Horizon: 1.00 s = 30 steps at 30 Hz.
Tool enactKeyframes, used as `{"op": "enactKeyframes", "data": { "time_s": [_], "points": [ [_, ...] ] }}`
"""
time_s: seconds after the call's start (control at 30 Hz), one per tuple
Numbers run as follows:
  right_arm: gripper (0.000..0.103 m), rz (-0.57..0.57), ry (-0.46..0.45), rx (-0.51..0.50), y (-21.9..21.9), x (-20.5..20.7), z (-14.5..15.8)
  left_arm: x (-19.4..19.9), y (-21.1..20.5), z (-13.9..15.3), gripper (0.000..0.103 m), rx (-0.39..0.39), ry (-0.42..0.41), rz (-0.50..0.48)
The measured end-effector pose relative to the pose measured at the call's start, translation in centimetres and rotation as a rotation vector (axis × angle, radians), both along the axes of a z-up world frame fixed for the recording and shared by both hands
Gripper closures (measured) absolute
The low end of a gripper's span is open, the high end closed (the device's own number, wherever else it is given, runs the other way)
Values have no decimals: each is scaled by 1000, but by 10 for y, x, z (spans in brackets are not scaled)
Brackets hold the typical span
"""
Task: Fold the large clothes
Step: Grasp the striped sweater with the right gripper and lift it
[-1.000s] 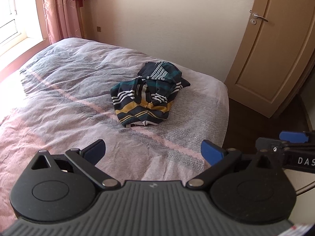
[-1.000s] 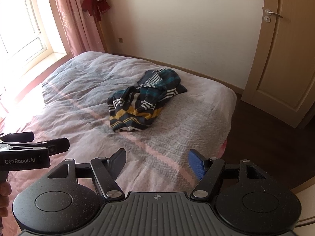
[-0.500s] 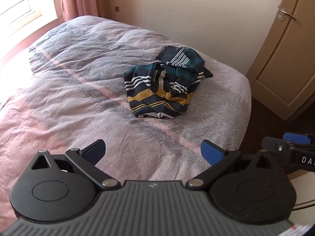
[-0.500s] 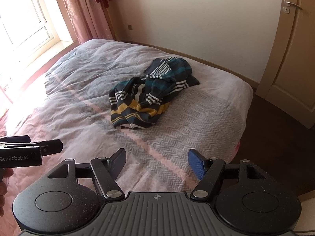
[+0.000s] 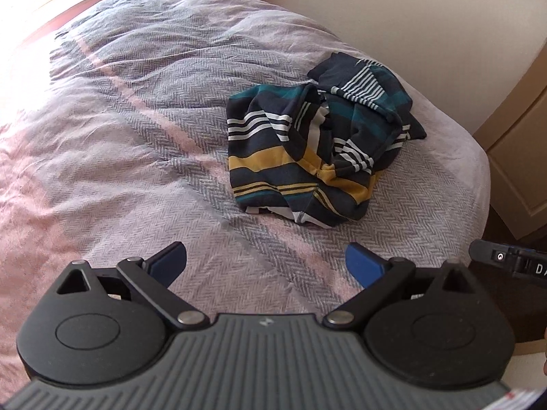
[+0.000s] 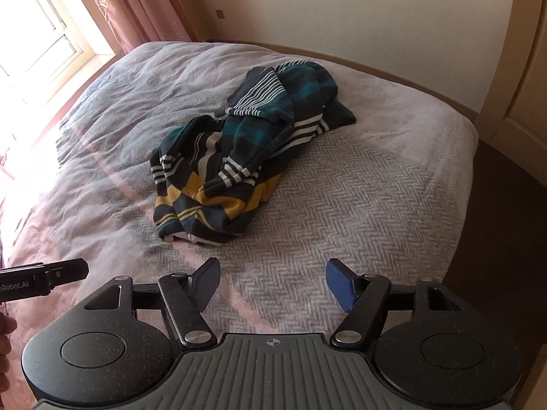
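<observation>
A crumpled striped garment (image 5: pixel 318 150) (image 6: pixel 239 157), dark navy with teal, yellow and white bands, lies in a heap on the bed. My left gripper (image 5: pixel 266 261) hovers over the bedspread short of the heap, jaws wide open and empty. My right gripper (image 6: pixel 271 282) is also open and empty, hanging above the bedspread on the near side of the garment. The tip of the right gripper shows at the right edge of the left wrist view, and the left one at the left edge of the right wrist view.
The bed (image 5: pixel 119 109) (image 6: pixel 376 188) wears a wrinkled grey and pink herringbone cover. Dark floor (image 6: pixel 506 205) runs along its right side, with a wooden door (image 5: pixel 523 157) beyond. A window with pink curtains (image 6: pixel 136 7) is at the far left.
Both grippers have come down and forward toward the bed, so the garment looks larger and nearer. Their jaws stay open.
</observation>
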State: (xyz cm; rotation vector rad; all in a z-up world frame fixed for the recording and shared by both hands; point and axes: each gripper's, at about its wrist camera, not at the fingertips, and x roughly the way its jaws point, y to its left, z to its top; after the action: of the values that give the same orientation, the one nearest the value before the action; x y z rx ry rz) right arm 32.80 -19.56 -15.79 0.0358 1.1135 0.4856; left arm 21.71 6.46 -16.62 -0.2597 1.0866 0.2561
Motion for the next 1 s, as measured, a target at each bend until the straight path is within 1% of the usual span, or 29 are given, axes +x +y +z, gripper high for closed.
{"op": "enactKeyframes", "data": {
  "time_s": [0.2,0.27,0.33,0.53,0.73,0.8,0.87,0.9,1.0],
  "points": [
    [37,-19,61,91,22,59,-39,52,19,-36,6,-11,19,63],
    [37,-35,83,132,30,76,-50,69,23,-46,6,-13,29,73],
    [37,-51,99,149,41,93,-62,84,27,-56,6,-18,37,78],
    [37,-59,120,137,70,130,-95,129,36,-82,6,-30,63,73],
    [37,-74,136,141,89,153,-120,162,44,-99,6,-31,80,79],
    [53,-54,142,150,96,157,-125,167,46,-100,6,-33,79,86],
    [94,-12,131,96,103,160,-125,168,49,-98,6,-42,69,96],
    [95,22,118,95,106,160,-122,166,50,-96,6,-44,65,102],
    [97,82,61,159,105,151,-98,153,55,-87,6,-47,54,123]
  ]
}}
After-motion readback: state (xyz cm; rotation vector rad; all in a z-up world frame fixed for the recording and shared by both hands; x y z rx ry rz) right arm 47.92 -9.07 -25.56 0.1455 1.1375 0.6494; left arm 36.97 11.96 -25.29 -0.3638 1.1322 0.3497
